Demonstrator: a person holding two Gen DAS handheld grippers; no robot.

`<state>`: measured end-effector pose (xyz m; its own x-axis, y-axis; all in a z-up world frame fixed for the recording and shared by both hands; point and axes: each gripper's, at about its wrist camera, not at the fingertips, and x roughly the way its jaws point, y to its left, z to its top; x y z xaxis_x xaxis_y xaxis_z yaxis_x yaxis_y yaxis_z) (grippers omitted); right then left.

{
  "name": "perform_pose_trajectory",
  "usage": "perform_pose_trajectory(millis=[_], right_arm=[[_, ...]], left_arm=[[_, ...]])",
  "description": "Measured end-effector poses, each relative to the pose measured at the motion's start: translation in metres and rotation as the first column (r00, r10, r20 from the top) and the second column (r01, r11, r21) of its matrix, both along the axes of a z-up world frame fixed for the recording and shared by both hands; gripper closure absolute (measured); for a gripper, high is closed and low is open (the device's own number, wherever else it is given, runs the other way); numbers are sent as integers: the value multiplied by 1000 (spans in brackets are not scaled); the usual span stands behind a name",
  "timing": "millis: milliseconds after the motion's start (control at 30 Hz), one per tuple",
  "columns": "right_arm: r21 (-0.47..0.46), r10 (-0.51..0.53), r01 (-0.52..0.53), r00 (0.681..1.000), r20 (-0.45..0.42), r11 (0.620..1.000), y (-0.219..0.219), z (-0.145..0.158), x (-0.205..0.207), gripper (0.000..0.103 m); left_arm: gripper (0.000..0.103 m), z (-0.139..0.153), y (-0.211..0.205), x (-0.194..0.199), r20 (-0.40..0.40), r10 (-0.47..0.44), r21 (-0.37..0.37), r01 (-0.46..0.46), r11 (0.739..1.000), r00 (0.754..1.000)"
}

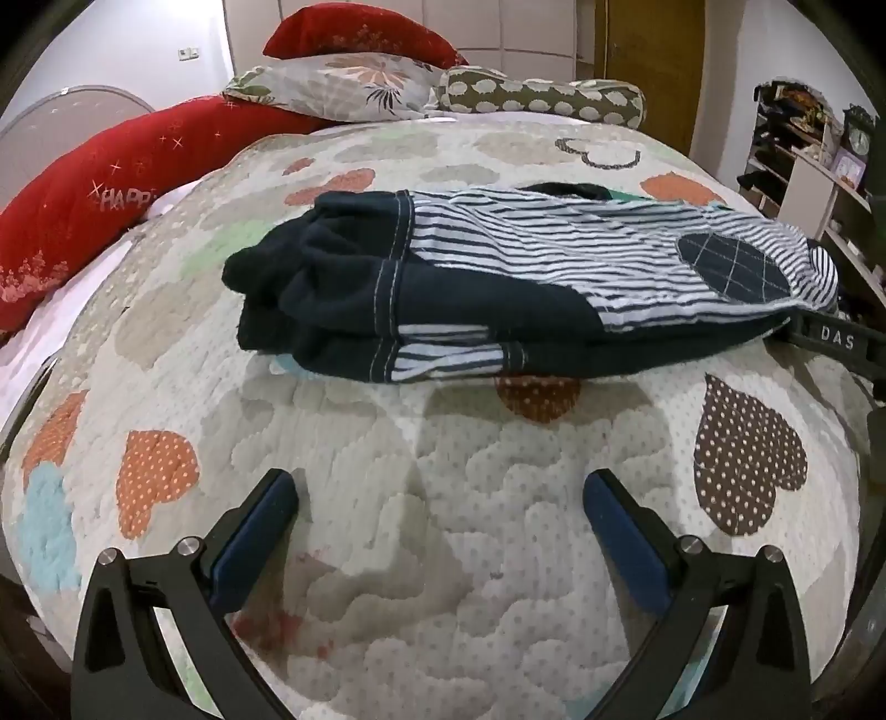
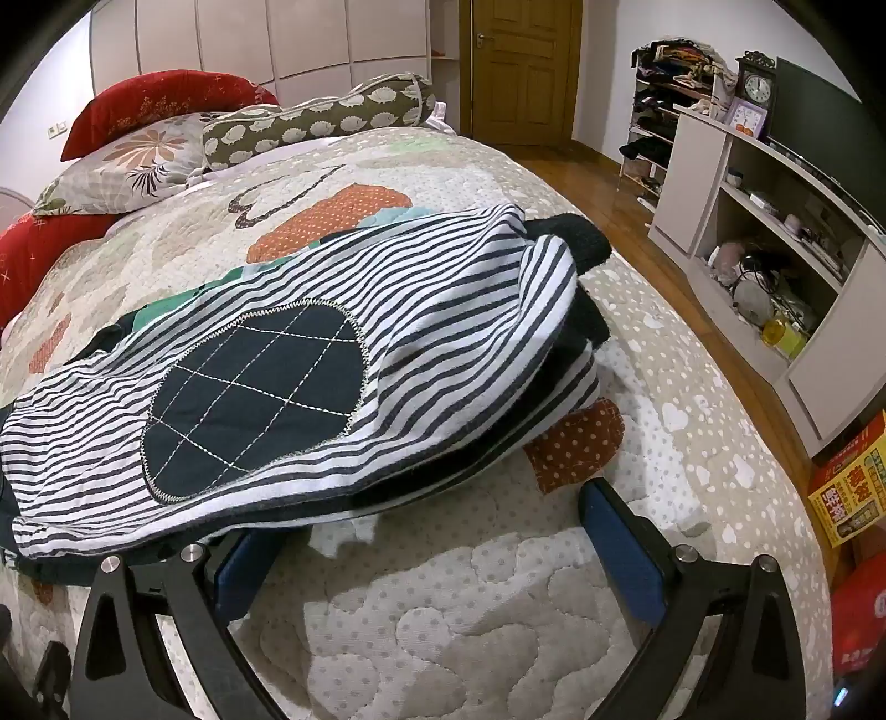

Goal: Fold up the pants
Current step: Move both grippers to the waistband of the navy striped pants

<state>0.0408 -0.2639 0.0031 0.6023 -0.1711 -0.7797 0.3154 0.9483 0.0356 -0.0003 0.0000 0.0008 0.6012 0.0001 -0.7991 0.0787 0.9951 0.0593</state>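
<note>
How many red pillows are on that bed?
2. One red pillow stands at the headboard behind the floral pillow; a long one lies along the bed's left edge. Others may be hidden.

"happ" on the red pillow point(image 1: 83, 221), "das" on the right hand-held gripper point(image 1: 836, 336)

Item count, both views combined:

- Pants point(image 1: 498, 288): one pair, folded, on the bed point(image 1: 443, 498).
- Claws: two, left claw point(image 1: 440, 531) and right claw point(image 2: 421, 543).
- Red pillows: two point(image 1: 83, 205) point(image 1: 360, 41).
- Floral pillow point(image 1: 332, 88): one.
- Patterned bolster point(image 1: 542, 97): one.
- Clock point(image 2: 757, 86): one.
- Door point(image 2: 520, 66): one.
</note>
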Motion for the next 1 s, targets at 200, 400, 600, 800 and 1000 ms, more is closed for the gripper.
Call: perform_pose_trajectory(millis=[200,400,600,800,1000], right_arm=[[-11,0,0,1000,-6,1000,1,0,1,1],[0,0,0,1000,-7,1000,-2,0,0,1],[30,23,-22,999,-35,999,-5,0,2,1],[58,131,-129,991,-34,990,-8,-2,-7,0],[131,164,-169,985,44,977,-18,-2,-25,1]], left_arm=[[0,15,23,-6,-59,-22,-112,15,994,998],[7,49,71,-11,-15,46,-287,-48,957,999],[32,54,89,16,-93,40,-402,-75,913,995],[33,48,76,41,-114,-14,-519,-48,854,993],[67,35,52,80,-225,-83,-610,-74,789,971]])
